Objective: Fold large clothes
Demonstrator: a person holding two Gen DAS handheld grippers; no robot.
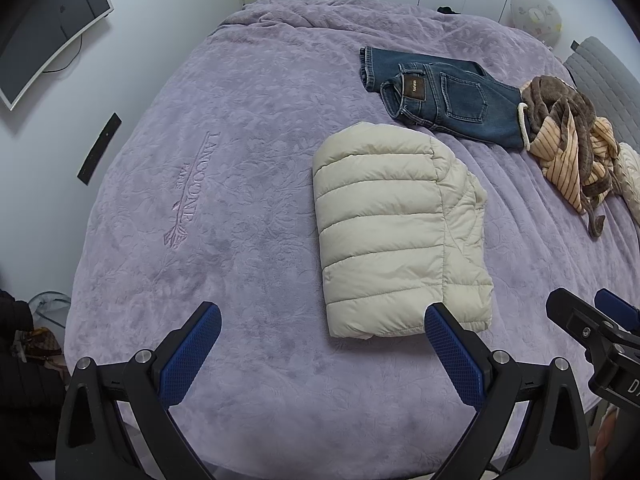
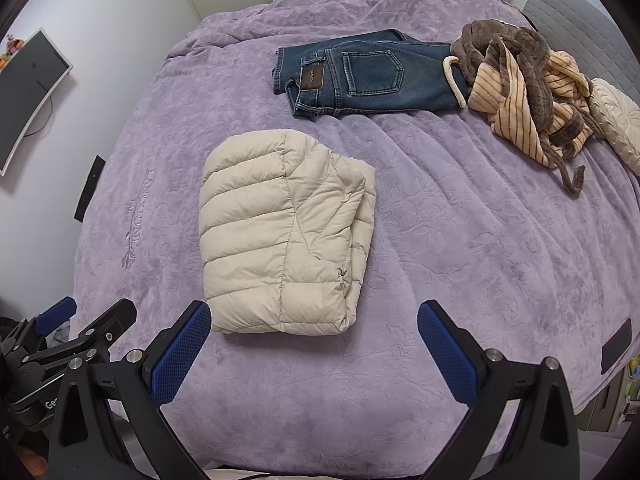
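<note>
A cream quilted puffer jacket (image 1: 394, 232) lies folded into a compact rectangle on the purple bed cover (image 1: 224, 184); it also shows in the right wrist view (image 2: 280, 240). My left gripper (image 1: 322, 320) is open and empty, just in front of the jacket's near edge, its right finger at the jacket's corner. My right gripper (image 2: 314, 318) is open and empty, in front of the jacket's near right corner. The right gripper's side shows at the edge of the left wrist view (image 1: 592, 328).
Folded blue jeans (image 2: 360, 76) lie beyond the jacket. A crumpled brown and striped robe (image 2: 524, 88) lies at the far right beside a cream cushion (image 2: 616, 128). A monitor (image 1: 48, 32) hangs on the left wall. The bed cover (image 2: 460, 240) has a near edge below both grippers.
</note>
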